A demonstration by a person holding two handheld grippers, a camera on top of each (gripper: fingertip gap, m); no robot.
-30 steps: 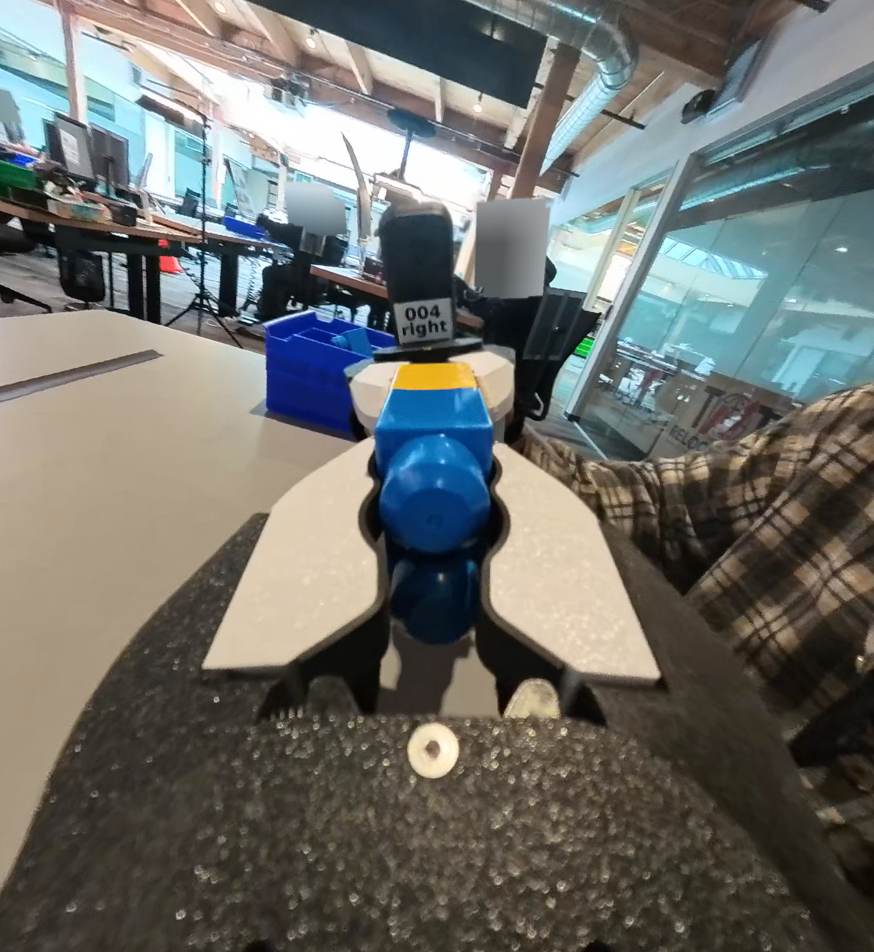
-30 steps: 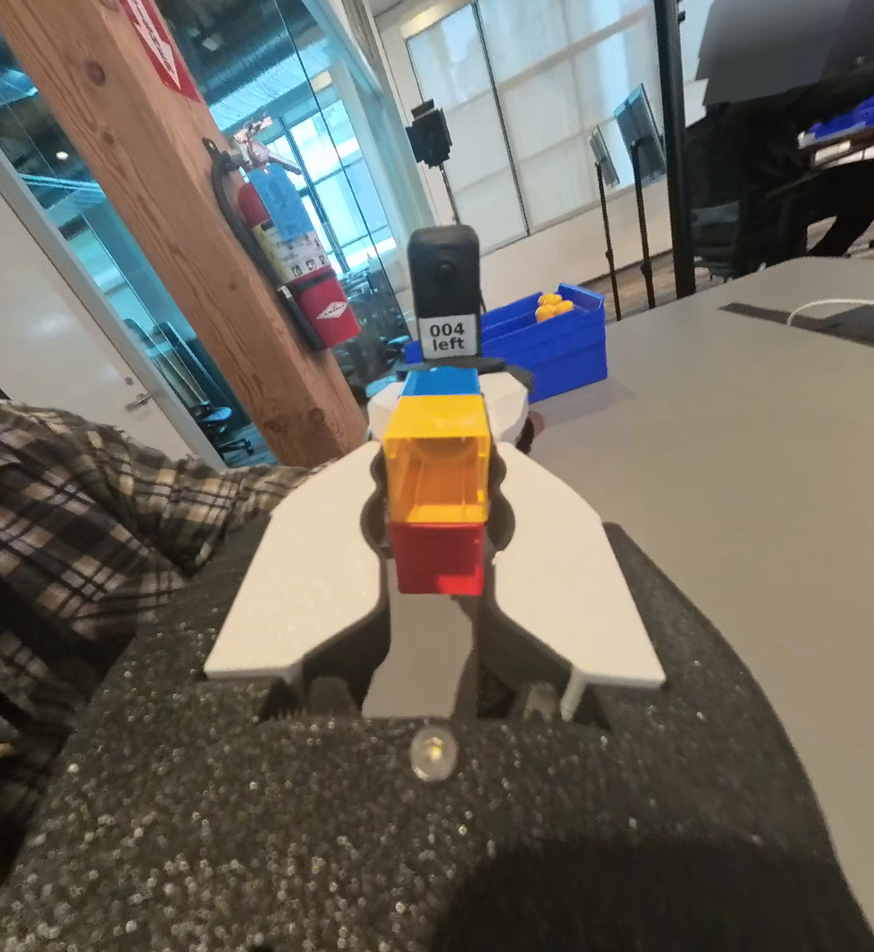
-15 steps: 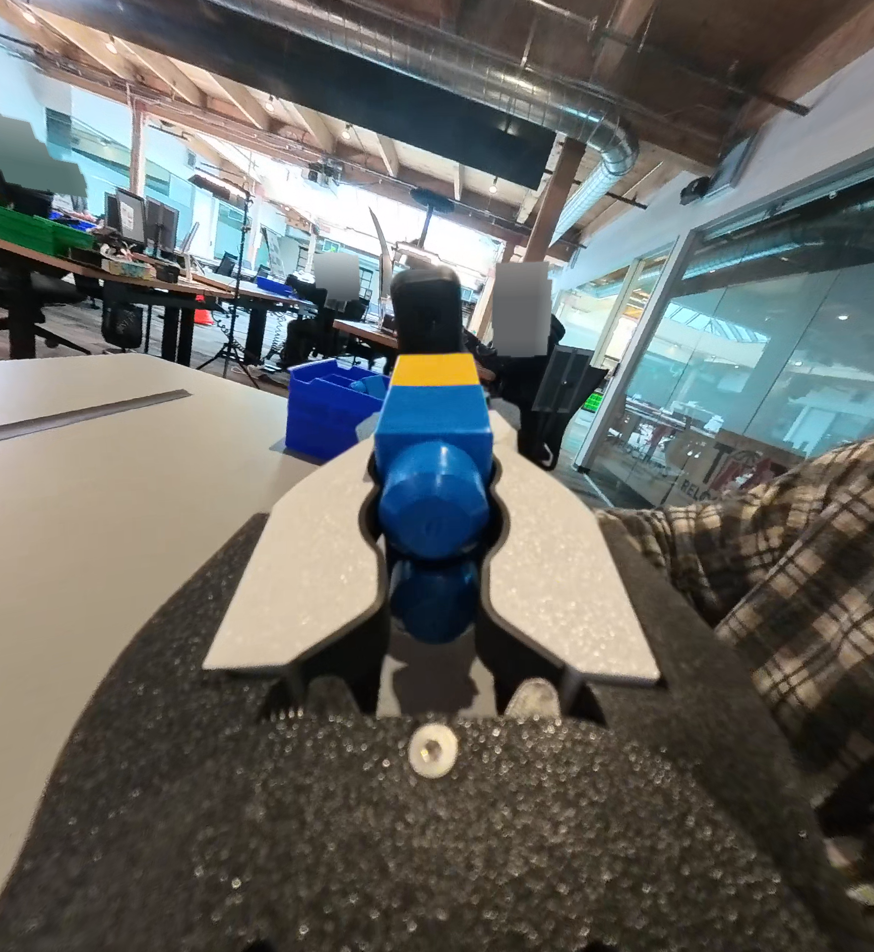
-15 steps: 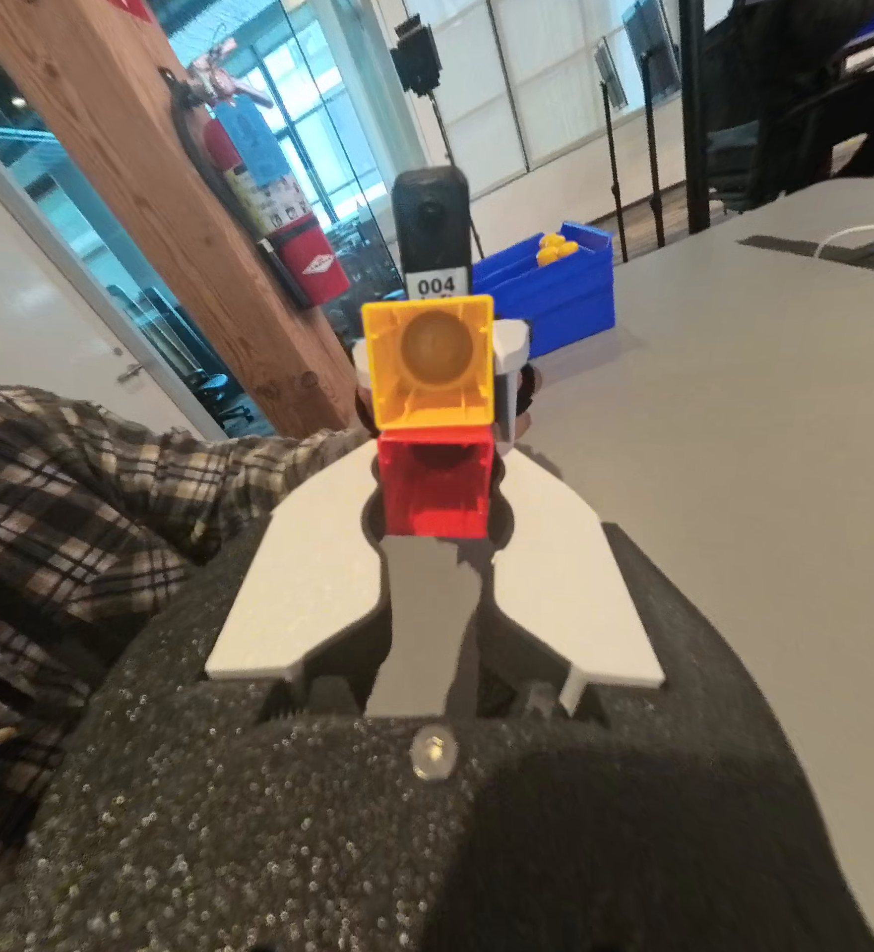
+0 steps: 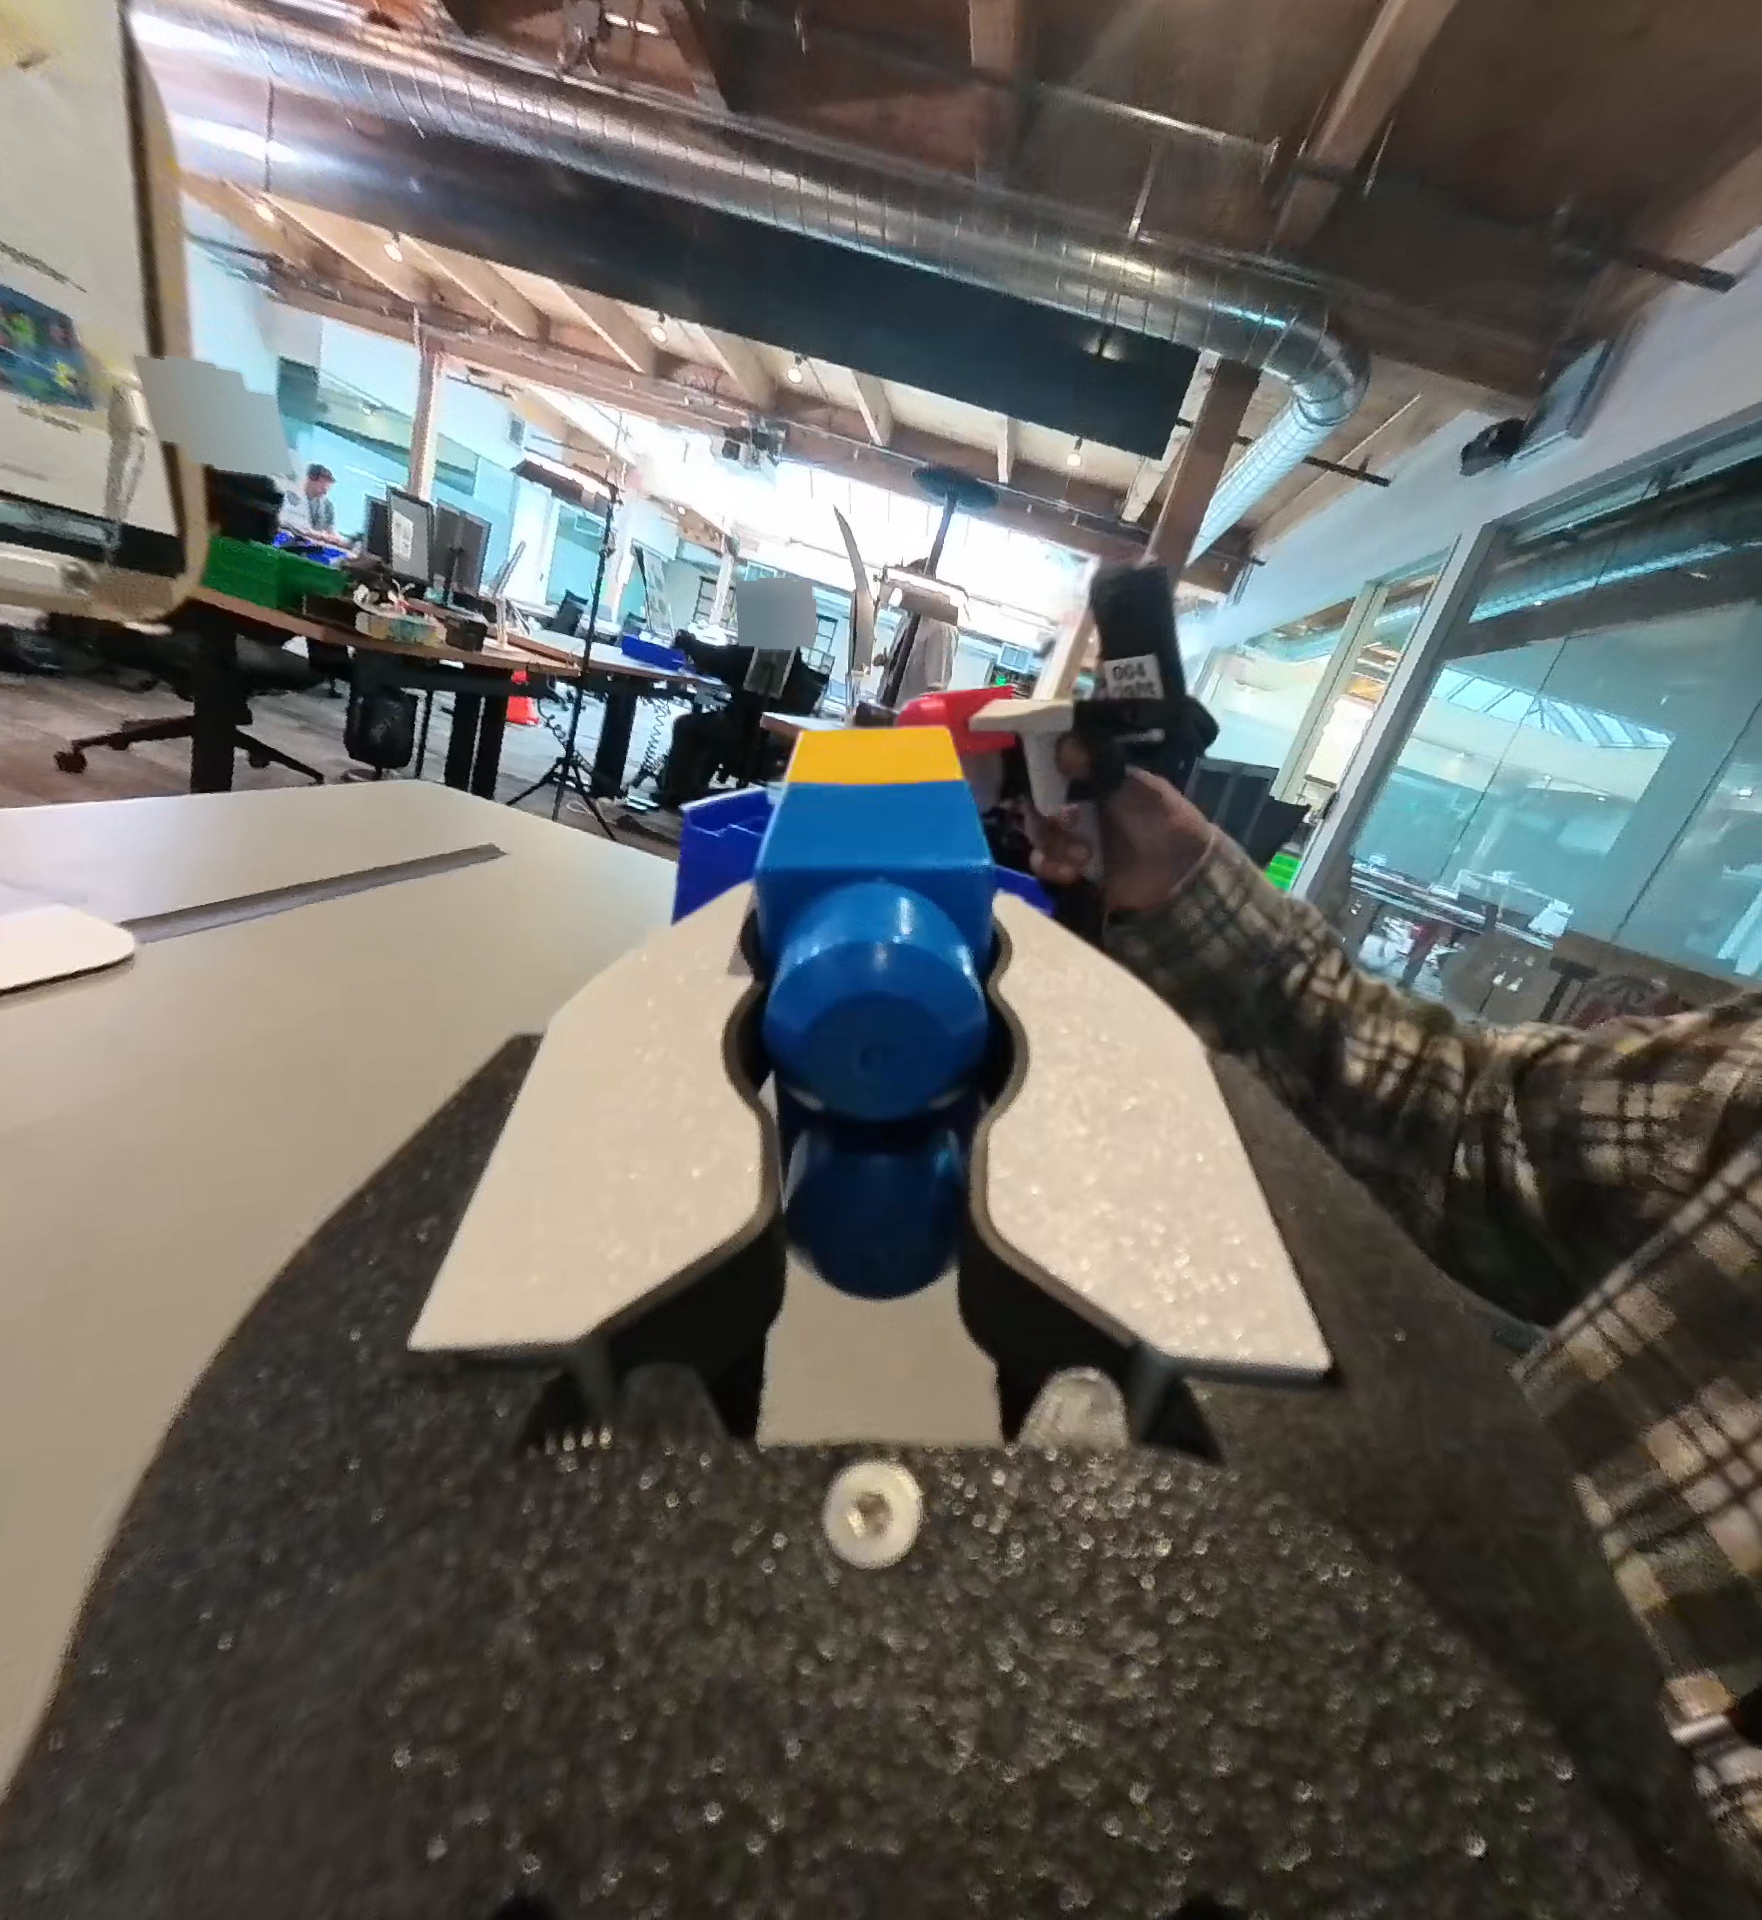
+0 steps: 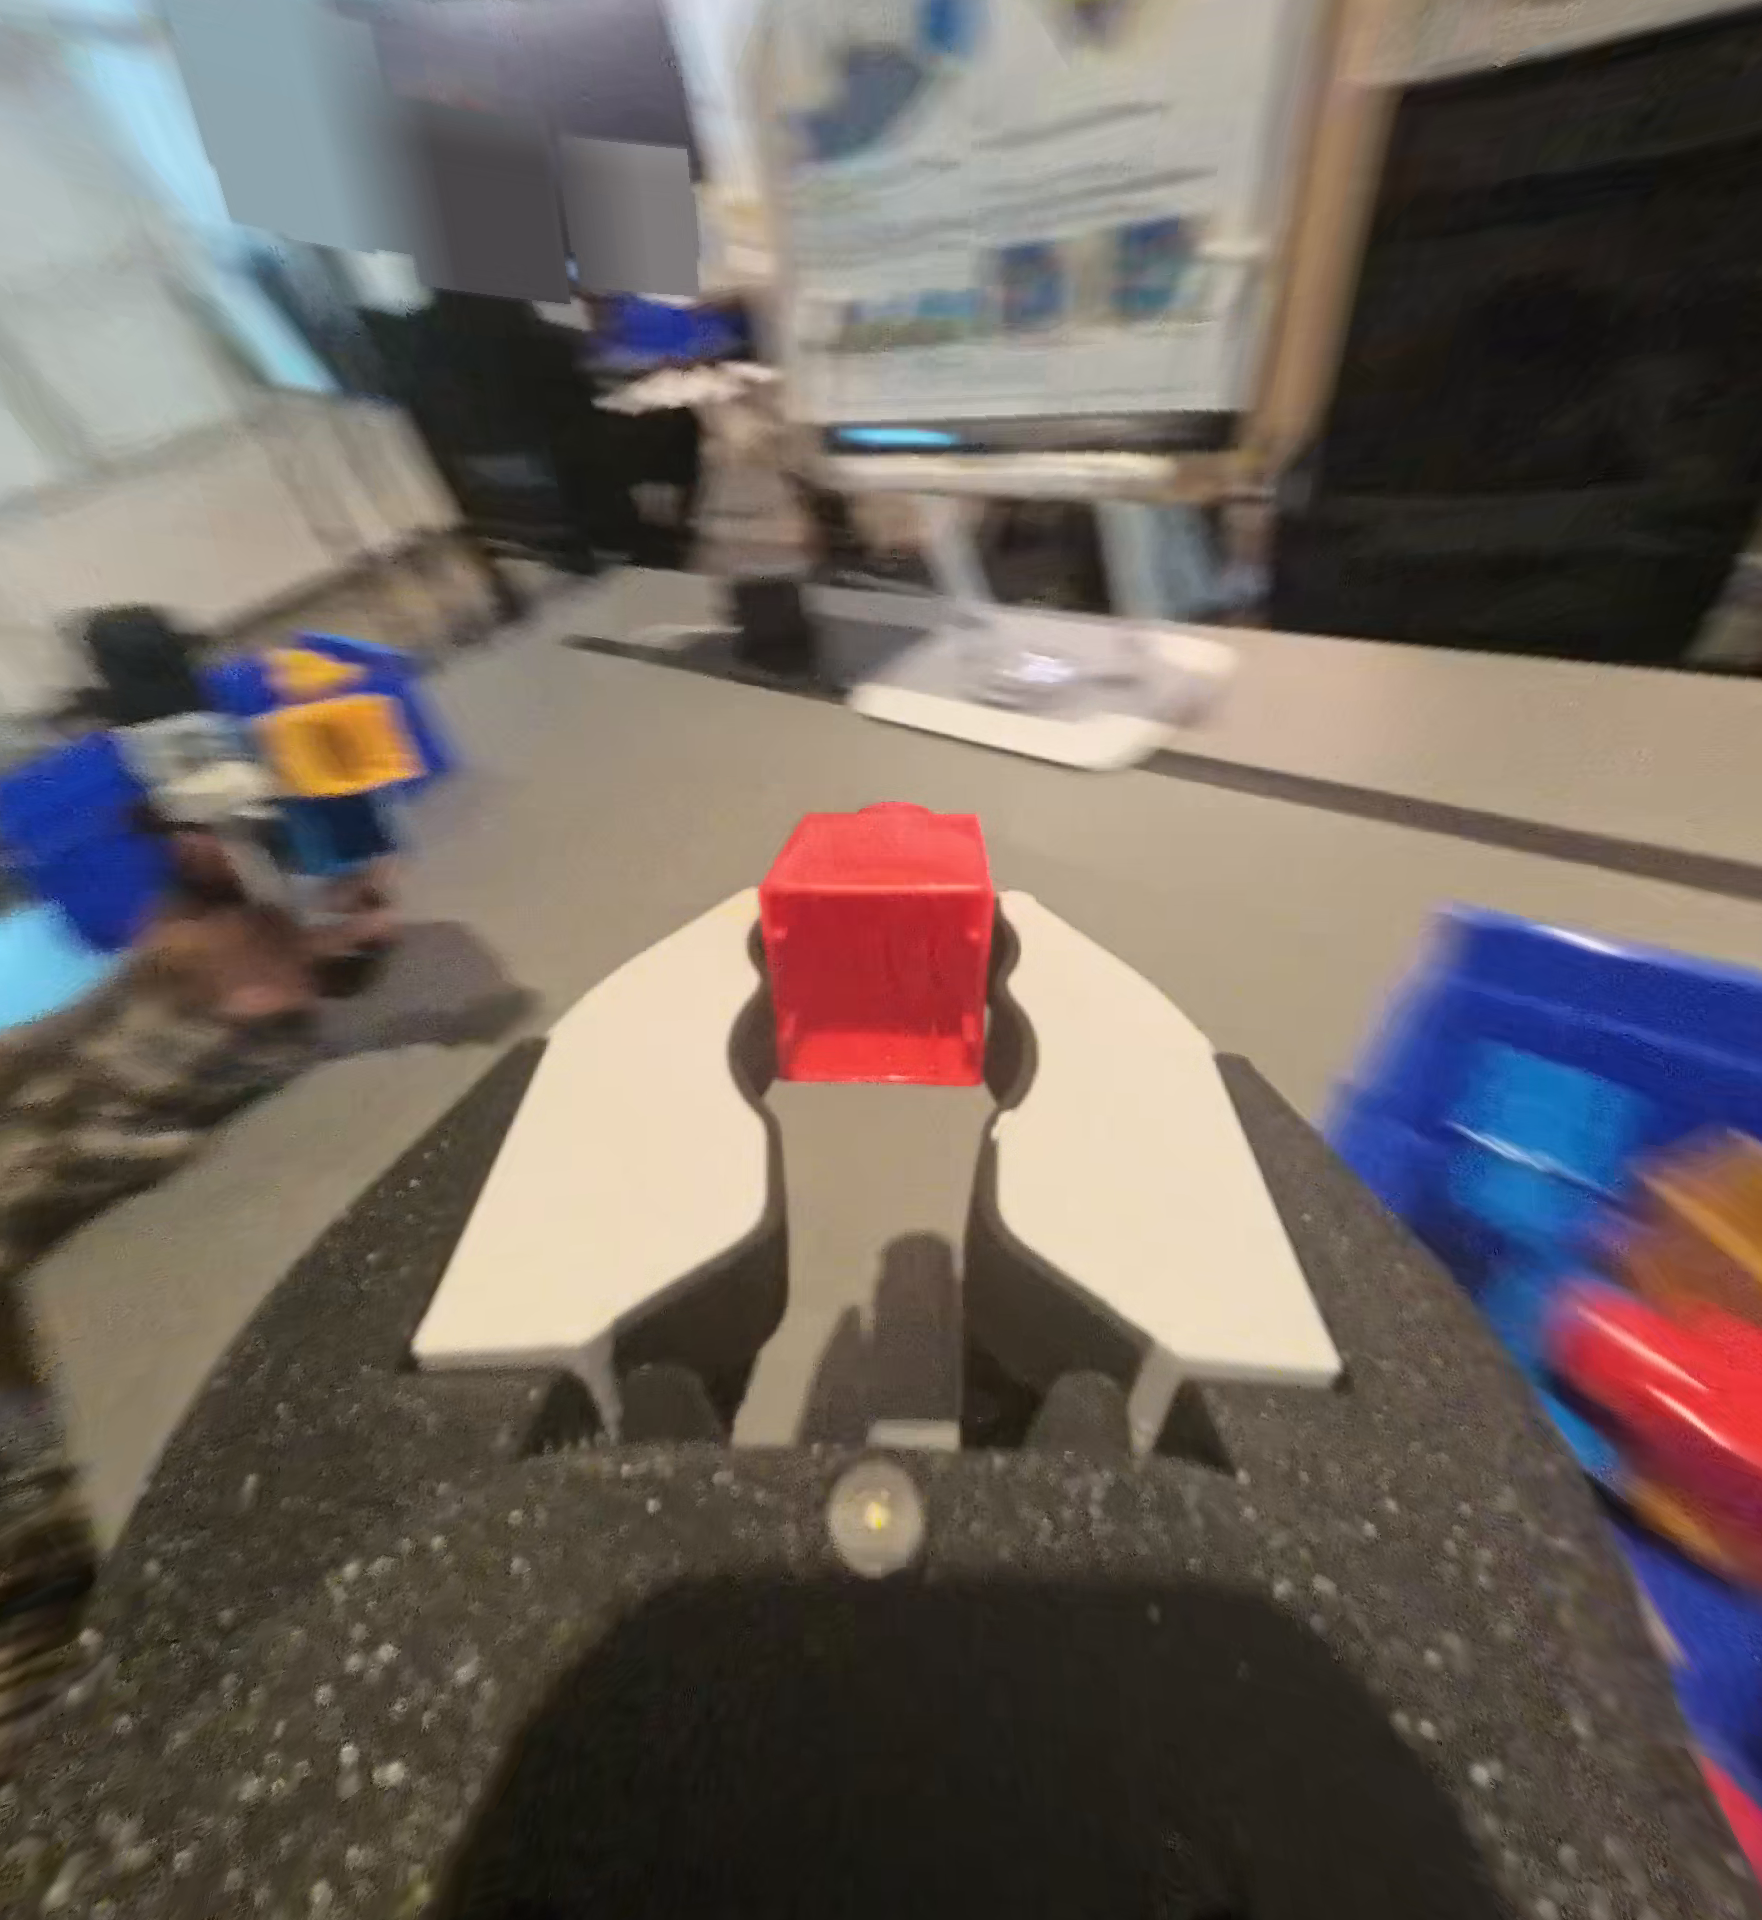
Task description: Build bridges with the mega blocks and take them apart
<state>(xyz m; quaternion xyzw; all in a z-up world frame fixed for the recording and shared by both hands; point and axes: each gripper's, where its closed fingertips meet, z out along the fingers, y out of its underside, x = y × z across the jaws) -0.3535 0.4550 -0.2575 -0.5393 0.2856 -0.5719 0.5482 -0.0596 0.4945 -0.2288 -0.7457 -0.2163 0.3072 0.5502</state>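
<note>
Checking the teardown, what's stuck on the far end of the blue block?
A yellow block sits on the blue block's far end, held by the left gripper. Anything beyond is hidden.

the left wrist view looks forward along its own fingers, low over the grey table [image 5: 233, 1039] and tilted up to the ceiling, with the right gripper [image 5: 1012, 727] small at upper right of centre. the right wrist view, heavily blurred, faces across the same table [image 6: 1272, 883] toward a poster board. it catches the left gripper [image 6: 326, 748] at frame left, so each camera holds the other's tool.
</note>
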